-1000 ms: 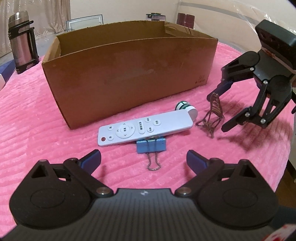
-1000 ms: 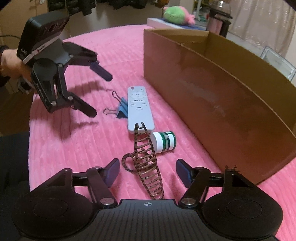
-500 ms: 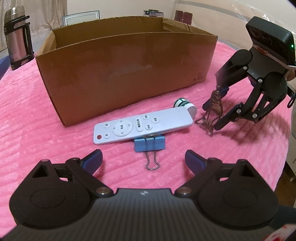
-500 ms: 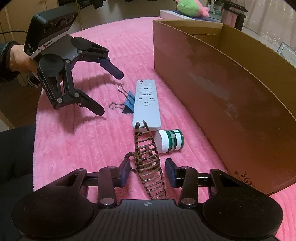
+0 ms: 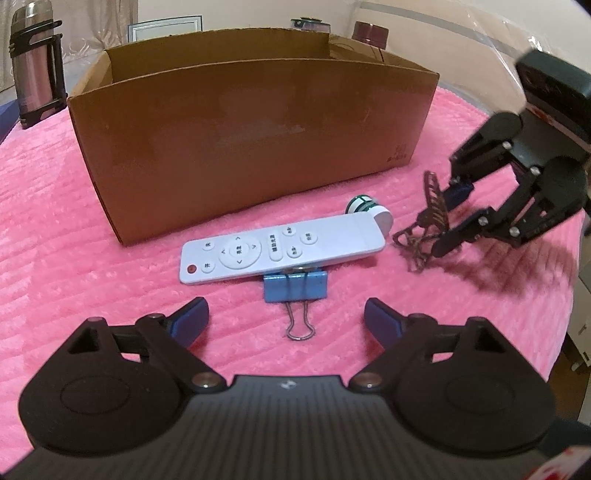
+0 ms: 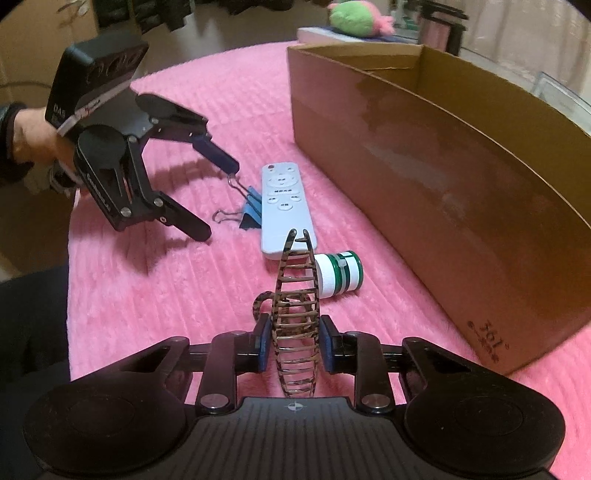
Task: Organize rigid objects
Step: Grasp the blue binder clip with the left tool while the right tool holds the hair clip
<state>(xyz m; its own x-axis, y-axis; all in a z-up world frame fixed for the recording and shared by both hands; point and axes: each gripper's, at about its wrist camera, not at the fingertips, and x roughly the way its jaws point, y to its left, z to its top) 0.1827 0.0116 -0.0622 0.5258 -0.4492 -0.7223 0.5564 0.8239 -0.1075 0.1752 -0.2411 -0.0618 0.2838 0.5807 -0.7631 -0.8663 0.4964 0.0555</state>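
Note:
My right gripper [image 6: 293,341] is shut on a brown tortoiseshell hair claw [image 6: 295,314], held just above the pink cloth; it also shows in the left wrist view [image 5: 434,206]. A white remote [image 5: 280,247] lies in front of the open cardboard box [image 5: 255,136]. A blue binder clip [image 5: 295,290] sits against the remote's near edge. A small green and white bottle [image 6: 338,273] lies on its side beside the remote's end. My left gripper [image 5: 286,319] is open and empty, just short of the binder clip.
A pink ribbed cloth [image 5: 55,258] covers the round table. A steel thermos [image 5: 35,62] stands at the far left. A plush toy [image 6: 356,18] and jars sit beyond the box. The table edge drops off at the right [image 5: 569,325].
My right gripper closed on the hair claw and lifted it slightly. My left gripper moved a little closer to the binder clip and remote.

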